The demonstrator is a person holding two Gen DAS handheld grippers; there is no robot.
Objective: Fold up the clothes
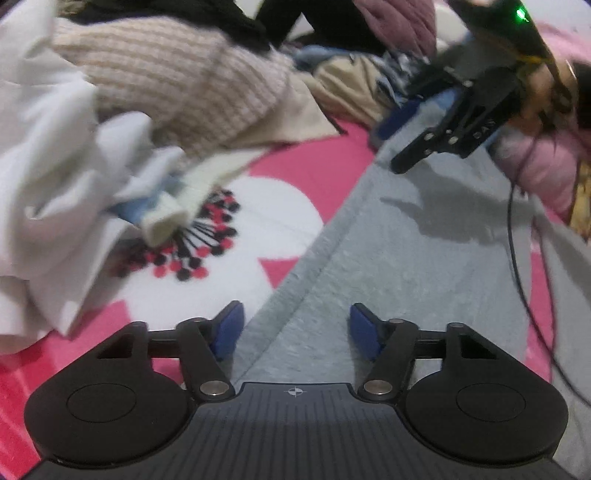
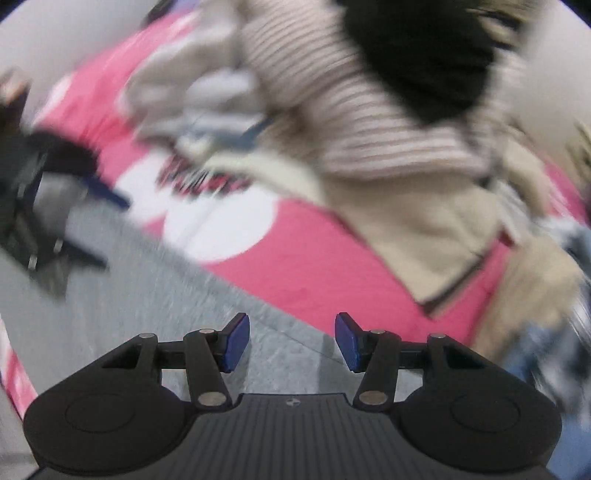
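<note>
A grey garment (image 1: 406, 243) lies flat on the pink flowered bedspread (image 1: 317, 166). My left gripper (image 1: 297, 332) is open and empty, low over the grey garment's left edge. My right gripper (image 1: 399, 147) shows in the left wrist view at the far end of the grey garment, held by a hand. In the right wrist view my right gripper (image 2: 291, 341) is open and empty over the grey garment (image 2: 122, 295); the left gripper (image 2: 48, 218) shows blurred at the left. A pile holds a beige ribbed sweater (image 1: 177, 81) and white cloth (image 1: 48, 155).
The pile of unfolded clothes fills the left and top of the left wrist view: black fabric (image 1: 207, 14), beige cloth (image 1: 351, 85), pink clothes (image 1: 546, 162). A black cable (image 1: 517, 251) runs along the right. The right wrist view is motion-blurred.
</note>
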